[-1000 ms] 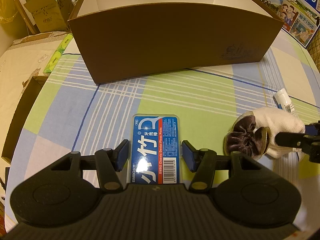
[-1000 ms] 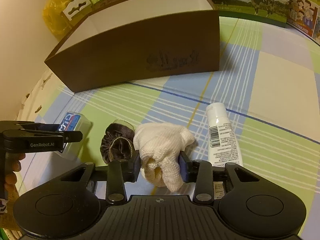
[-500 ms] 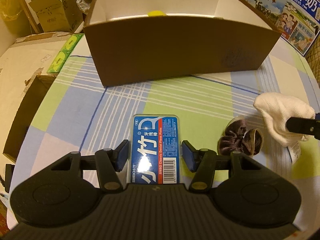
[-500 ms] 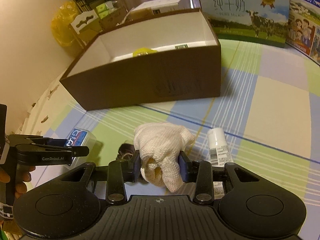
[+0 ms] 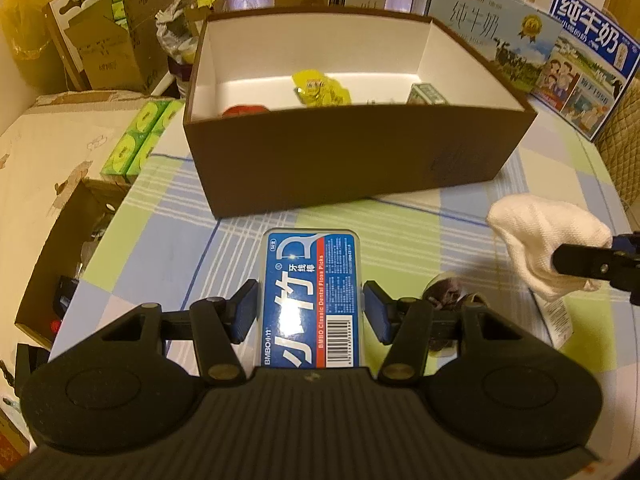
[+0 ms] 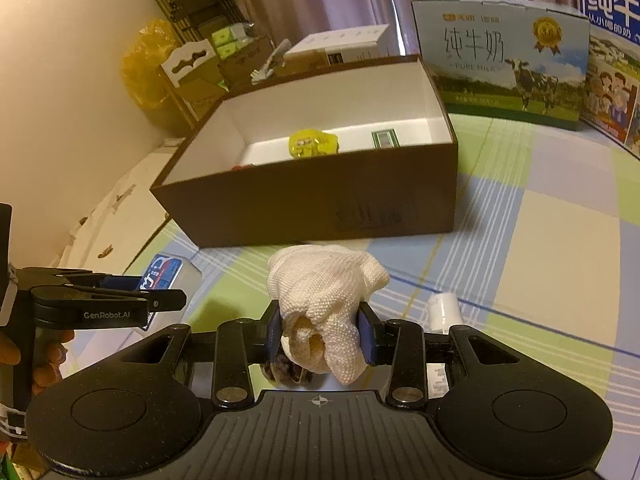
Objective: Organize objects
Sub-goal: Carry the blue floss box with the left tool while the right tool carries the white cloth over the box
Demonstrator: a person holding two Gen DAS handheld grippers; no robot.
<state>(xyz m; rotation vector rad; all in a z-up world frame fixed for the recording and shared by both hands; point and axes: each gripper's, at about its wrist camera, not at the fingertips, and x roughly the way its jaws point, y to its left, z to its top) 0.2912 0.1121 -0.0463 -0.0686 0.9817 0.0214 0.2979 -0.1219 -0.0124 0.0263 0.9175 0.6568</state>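
My left gripper (image 5: pixel 310 312) is shut on a blue floss-pick box (image 5: pixel 312 280), held above the checked tablecloth. My right gripper (image 6: pixel 320 334) is shut on a bunched white cloth (image 6: pixel 326 292), also lifted off the table. Each gripper shows in the other's view: the cloth (image 5: pixel 544 236) at the right, the floss-pick box (image 6: pixel 164 274) at the left. Ahead stands an open brown cardboard box (image 5: pixel 352 156) (image 6: pixel 320 200) with a yellow packet (image 5: pixel 320 88), a red item (image 5: pixel 244 111) and a small green carton (image 5: pixel 426 94) inside. A dark brown scrunchie (image 5: pixel 448 292) lies on the table below.
A white tube (image 6: pixel 442 312) lies on the tablecloth (image 6: pixel 552 248) right of my right gripper. Milk cartons (image 6: pixel 500 52) stand behind the brown box. Cardboard boxes and green packs (image 5: pixel 136 140) crowd the left side beyond the table edge.
Both grippers have risen with their loads. The cloth came off the table, leaving the scrunchie and tube below. The inside of the brown box has come into view.
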